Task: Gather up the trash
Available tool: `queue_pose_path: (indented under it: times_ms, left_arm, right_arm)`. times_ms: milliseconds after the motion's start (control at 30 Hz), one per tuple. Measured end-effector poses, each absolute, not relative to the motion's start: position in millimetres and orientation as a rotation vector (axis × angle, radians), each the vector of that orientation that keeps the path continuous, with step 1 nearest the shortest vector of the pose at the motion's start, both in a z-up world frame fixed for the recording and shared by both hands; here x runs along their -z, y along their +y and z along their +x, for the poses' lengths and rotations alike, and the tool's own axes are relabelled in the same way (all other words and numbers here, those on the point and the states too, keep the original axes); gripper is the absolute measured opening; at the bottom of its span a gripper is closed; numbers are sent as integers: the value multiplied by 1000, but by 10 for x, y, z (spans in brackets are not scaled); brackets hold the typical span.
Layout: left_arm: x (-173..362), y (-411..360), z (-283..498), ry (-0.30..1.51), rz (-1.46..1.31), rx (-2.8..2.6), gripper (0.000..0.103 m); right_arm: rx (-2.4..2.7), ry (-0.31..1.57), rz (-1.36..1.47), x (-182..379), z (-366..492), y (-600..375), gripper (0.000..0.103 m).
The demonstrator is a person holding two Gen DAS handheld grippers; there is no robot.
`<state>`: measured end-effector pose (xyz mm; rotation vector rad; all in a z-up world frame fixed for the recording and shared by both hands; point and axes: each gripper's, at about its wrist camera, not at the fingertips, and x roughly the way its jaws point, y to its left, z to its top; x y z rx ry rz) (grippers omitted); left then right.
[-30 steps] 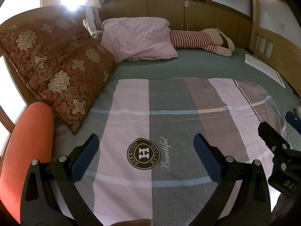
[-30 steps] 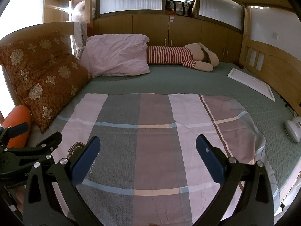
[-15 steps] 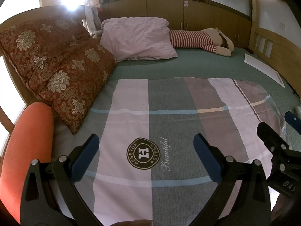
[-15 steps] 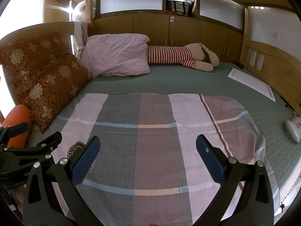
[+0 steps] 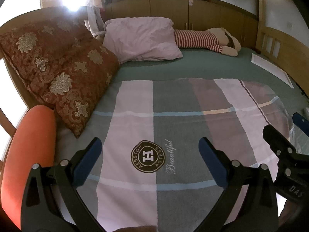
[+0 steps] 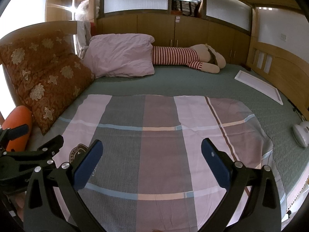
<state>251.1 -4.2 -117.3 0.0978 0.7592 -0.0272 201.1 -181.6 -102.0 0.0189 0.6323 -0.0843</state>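
No piece of trash shows clearly in either view. My left gripper (image 5: 149, 147) hovers open over a checked pink-and-grey blanket (image 5: 173, 104), above its round logo (image 5: 148, 156), with nothing between the blue pads. My right gripper (image 6: 152, 145) is also open and empty over the same blanket (image 6: 160, 135). Each gripper appears at the edge of the other's view: the right gripper (image 5: 281, 122) on the right, the left gripper (image 6: 42, 133) on the left. A flat white frame (image 6: 258, 85) and a small white rounded object (image 6: 301, 135) lie on the green bedcover (image 6: 193, 81).
A red patterned cushion (image 5: 58, 73) and an orange bolster (image 5: 29, 150) line the left side. A pink pillow (image 6: 121, 58) and a striped plush toy (image 6: 183, 57) lie at the back. Wooden bed rails (image 6: 280, 67) close the right side.
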Motion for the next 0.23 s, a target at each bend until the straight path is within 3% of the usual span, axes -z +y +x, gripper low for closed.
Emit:
queue_pose_path:
  times_ms: [233]
  left_arm:
    - [1199, 17, 2546, 781, 70, 25, 100]
  right_arm:
    - [84, 633, 18, 1034, 2004, -1807, 99]
